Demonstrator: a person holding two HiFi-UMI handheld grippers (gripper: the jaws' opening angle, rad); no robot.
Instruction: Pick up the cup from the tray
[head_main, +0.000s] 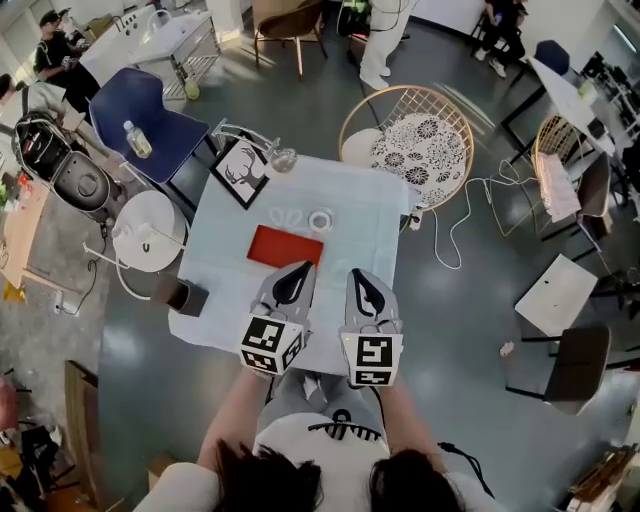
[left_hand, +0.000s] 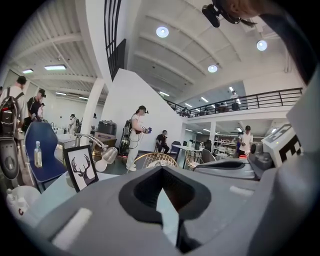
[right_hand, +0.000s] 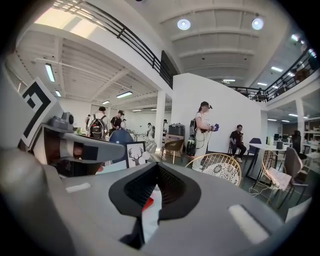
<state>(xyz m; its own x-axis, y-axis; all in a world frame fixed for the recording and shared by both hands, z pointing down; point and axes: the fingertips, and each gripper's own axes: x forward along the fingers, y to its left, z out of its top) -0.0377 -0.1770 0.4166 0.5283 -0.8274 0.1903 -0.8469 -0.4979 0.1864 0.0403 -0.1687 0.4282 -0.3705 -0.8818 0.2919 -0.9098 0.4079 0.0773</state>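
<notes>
At the table's near edge: left gripper (head_main: 304, 268) and right gripper (head_main: 356, 274) hover side by side, tips aimed at the far side.
Left gripper: jaws pressed together with nothing between them, only pale tablecloth through the slot.
Right gripper: same story, jaws closed on nothing, with a sliver of red showing through the gap.
Red tray (head_main: 285, 246): flat on the table (head_main: 360, 215), just ahead of both tips.
Cup (head_main: 321, 220): small, white and round from above. It sits at the tray's far edge, and I can't tell whether it is on the tray or just past it.
2 white rings (head_main: 283, 217): just left of the cup, close enough to get bumped.
Risk 1: going in without parting the jaws would likely shove or tip the cup.
Risk 2: a low approach could catch the tray's near edge and drag it into the cup.
Risk 3: overshoot, since the picture frame (head_main: 240, 170) and desk lamp (head_main: 282, 158) stand just beyond.
</notes>
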